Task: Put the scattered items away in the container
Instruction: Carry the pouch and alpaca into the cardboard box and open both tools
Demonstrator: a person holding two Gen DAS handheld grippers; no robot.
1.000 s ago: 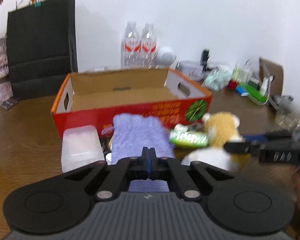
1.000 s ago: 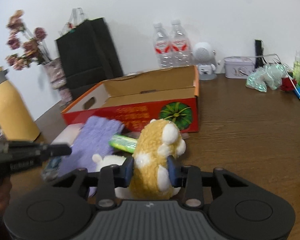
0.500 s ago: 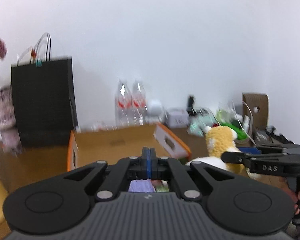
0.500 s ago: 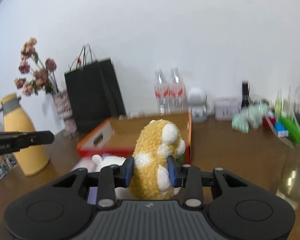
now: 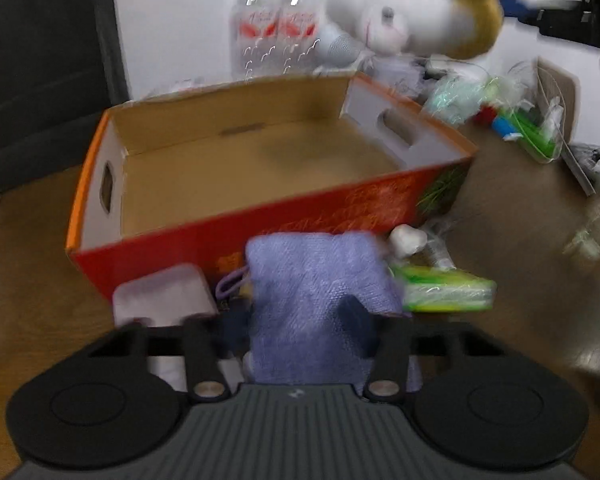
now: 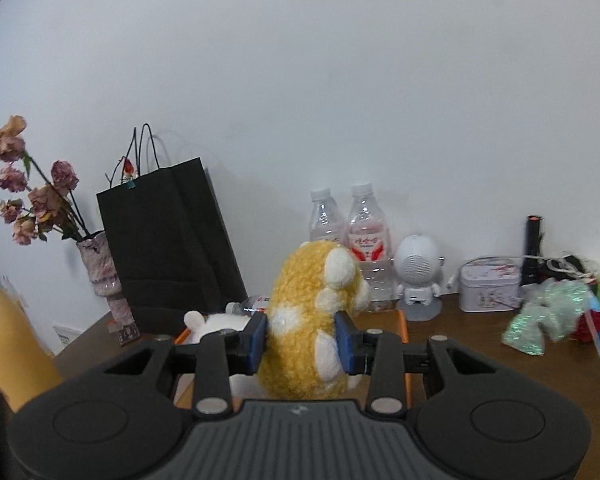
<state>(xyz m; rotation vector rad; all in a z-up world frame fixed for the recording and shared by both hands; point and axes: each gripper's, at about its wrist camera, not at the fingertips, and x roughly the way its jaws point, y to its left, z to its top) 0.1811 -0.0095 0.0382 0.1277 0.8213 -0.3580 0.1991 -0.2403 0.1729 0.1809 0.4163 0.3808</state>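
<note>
The red and orange cardboard box (image 5: 220,236) stands open with a bare floor. My left gripper (image 5: 298,330) is open, its fingers on either side of a purple cloth (image 5: 320,276) lying in front of the box. My right gripper (image 6: 302,344) is shut on a yellow and white plush toy (image 6: 312,320) and holds it high over the box's orange rim (image 6: 402,326). The plush toy also shows in the left wrist view (image 5: 412,24), above the box's far right corner. A white lidded tub (image 5: 162,292), a green packet (image 5: 444,290) and a small white item (image 5: 408,240) lie by the cloth.
Two water bottles (image 6: 350,240), a white robot-shaped speaker (image 6: 418,276), a tin (image 6: 490,290) and wrapped clutter (image 6: 544,316) stand behind the box. A black paper bag (image 6: 168,248), a vase of dried flowers (image 6: 100,272) and a yellow flask (image 6: 8,344) stand at the left.
My right gripper has lifted the plush toy from the table to above the box. My left gripper has dropped back down and opened around the purple cloth.
</note>
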